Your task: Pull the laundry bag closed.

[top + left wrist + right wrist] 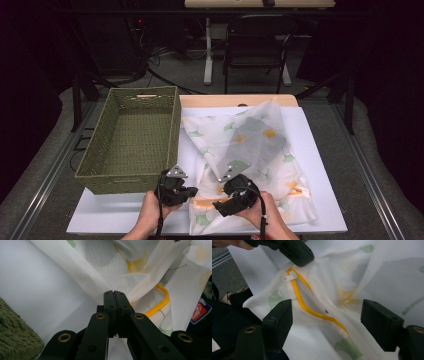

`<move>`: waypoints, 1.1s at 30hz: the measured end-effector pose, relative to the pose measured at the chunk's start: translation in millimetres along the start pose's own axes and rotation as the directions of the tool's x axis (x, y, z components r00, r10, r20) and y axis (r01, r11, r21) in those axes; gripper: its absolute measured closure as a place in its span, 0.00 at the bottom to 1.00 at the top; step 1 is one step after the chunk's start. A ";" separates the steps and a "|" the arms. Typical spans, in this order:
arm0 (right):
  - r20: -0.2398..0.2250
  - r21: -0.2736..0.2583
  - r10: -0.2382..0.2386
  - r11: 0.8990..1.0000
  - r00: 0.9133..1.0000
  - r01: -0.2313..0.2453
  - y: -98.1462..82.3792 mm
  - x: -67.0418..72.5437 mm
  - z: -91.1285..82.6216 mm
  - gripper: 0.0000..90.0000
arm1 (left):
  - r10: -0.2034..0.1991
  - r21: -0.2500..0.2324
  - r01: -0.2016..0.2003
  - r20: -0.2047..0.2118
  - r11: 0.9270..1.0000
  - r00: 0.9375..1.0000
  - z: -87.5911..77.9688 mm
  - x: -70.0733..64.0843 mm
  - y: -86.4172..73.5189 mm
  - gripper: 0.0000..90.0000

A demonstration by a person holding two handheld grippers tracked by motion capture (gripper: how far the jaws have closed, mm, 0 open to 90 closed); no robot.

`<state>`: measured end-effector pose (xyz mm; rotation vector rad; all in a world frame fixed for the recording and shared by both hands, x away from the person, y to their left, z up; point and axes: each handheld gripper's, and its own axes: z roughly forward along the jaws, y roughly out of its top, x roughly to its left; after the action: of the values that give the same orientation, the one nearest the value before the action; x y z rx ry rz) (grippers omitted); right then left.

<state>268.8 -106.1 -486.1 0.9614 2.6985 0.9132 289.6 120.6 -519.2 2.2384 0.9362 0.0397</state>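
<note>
Desk [325, 165] carried white sheet, empty green woven basket [132, 142] at left. Mesh laundry bag [250, 150], ginkgo-leaf print, lay crumpled right of basket. Left gripper [115, 293] was clenched on bag's fabric near zipper end. Right gripper [327, 315] stood released, jaws straddling yellow zipper [312, 308], not touching. White zipper pull [289, 277] lay beyond. Step judged: steadying bag for zipper work; next, right gripper likely needed to reach pull and pinch it.

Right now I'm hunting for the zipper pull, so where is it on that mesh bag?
In the right gripper view, the white zipper pull sits at the upper-left end of the yellow zipper, just below the left gripper pinching the mesh bag.
</note>
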 end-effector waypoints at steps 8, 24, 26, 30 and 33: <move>-0.053 0.024 -0.025 0.999 0.998 0.027 15.5 24.6 25.2 0.51 | -0.001 -0.012 0.001 0.013 1.000 1.000 -2.7 -2.1 0.1 0.99; -0.083 0.044 0.021 0.999 0.996 -0.017 19.1 34.4 60.2 0.71 | -0.003 -0.027 0.004 0.026 1.000 1.000 -4.5 -6.1 0.7 1.00; -0.068 0.050 0.016 0.999 0.998 -0.013 18.2 34.2 62.4 0.77 | 0.002 -0.024 -0.002 0.023 1.000 1.000 -5.7 -5.3 0.6 1.00; -0.064 0.056 0.016 0.998 0.998 -0.012 15.9 31.0 63.9 0.80 | -0.005 -0.033 0.006 0.029 0.999 1.000 -7.9 -5.1 0.2 1.00; -0.067 0.053 0.018 0.999 0.998 -0.014 14.6 29.3 65.8 0.86 | -0.013 -0.039 0.015 0.037 0.999 0.999 -7.2 -7.4 0.3 1.00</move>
<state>274.1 -46.3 -528.5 0.9808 2.7877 0.8976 282.4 120.0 -511.9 2.1896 0.9236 0.0104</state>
